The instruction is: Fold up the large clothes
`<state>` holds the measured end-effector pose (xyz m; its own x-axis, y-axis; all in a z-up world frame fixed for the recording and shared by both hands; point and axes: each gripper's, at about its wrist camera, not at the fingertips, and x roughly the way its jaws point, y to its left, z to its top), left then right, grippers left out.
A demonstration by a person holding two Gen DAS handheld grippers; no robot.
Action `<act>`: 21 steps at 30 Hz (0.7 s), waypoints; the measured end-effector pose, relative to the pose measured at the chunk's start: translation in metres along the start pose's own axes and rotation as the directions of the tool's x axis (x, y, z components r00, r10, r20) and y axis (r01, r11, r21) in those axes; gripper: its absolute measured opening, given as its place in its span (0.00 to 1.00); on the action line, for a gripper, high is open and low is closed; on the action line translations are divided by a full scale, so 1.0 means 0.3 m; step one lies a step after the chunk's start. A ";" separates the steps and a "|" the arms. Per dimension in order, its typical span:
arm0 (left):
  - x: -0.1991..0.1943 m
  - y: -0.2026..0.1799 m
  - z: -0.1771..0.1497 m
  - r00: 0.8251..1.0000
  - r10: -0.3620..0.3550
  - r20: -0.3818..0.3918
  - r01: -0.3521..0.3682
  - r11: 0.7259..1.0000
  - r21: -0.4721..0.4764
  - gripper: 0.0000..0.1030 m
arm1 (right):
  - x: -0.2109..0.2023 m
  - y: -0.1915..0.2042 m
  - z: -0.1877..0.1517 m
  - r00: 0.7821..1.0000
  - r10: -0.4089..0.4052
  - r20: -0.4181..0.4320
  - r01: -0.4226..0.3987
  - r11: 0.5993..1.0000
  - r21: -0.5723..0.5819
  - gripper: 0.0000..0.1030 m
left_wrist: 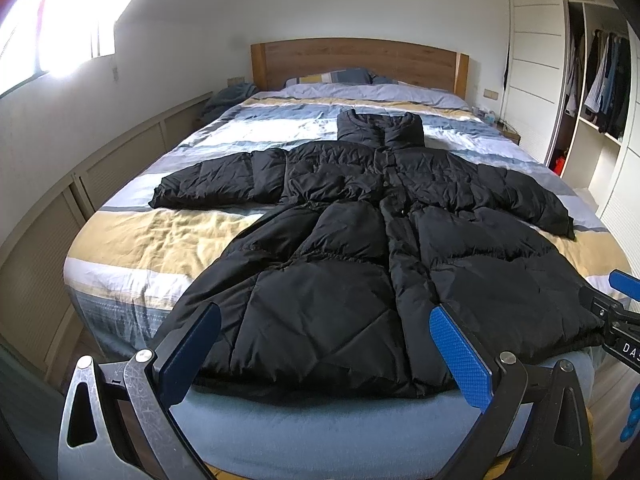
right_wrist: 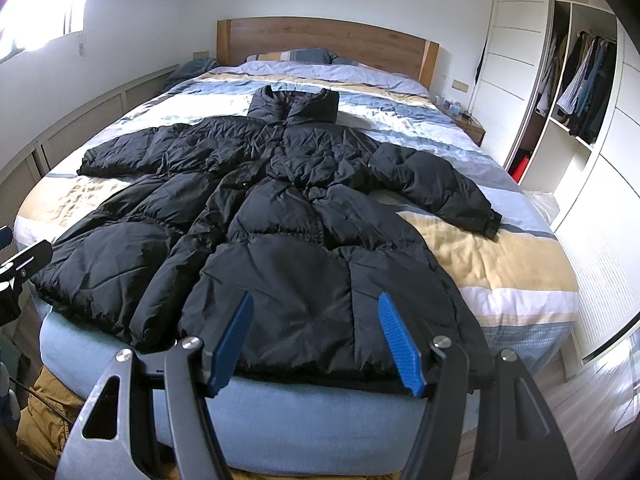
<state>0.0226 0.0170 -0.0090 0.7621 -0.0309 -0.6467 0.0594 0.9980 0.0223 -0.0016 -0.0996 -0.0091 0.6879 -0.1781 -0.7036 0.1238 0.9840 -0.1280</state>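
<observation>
A long black puffer coat (left_wrist: 360, 248) lies flat and front up on the bed, collar toward the headboard, both sleeves spread out sideways, hem at the bed's foot; it also shows in the right wrist view (right_wrist: 280, 220). My left gripper (left_wrist: 324, 344) is open and empty, held just in front of the hem's left half. My right gripper (right_wrist: 316, 336) is open and empty, in front of the hem's right half; its edge shows in the left wrist view (left_wrist: 616, 312).
The bed (left_wrist: 160, 240) has a striped blue, white and yellow cover and a wooden headboard (left_wrist: 360, 60). A low cabinet wall (left_wrist: 60, 200) runs along the left. An open wardrobe (right_wrist: 580, 80) with hanging clothes stands at the right. A tan garment (right_wrist: 48, 408) lies on the floor.
</observation>
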 end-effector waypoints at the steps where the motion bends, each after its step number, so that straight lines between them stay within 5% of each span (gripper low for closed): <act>1: 0.000 0.000 0.001 1.000 -0.001 0.000 0.001 1.000 0.000 0.99 | 0.002 -0.002 0.000 1.000 0.000 -0.004 0.000 1.000 0.002 0.61; 21: 0.042 0.029 0.097 0.999 0.028 -0.044 -0.027 1.000 0.014 0.99 | 0.034 -0.030 0.076 1.000 0.010 0.009 -0.010 1.000 0.003 0.61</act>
<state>0.0515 0.0236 0.0052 0.7346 -0.0009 -0.6785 0.0479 0.9976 0.0506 0.0207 -0.1102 0.0009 0.6953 -0.1682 -0.6988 0.1190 0.9858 -0.1189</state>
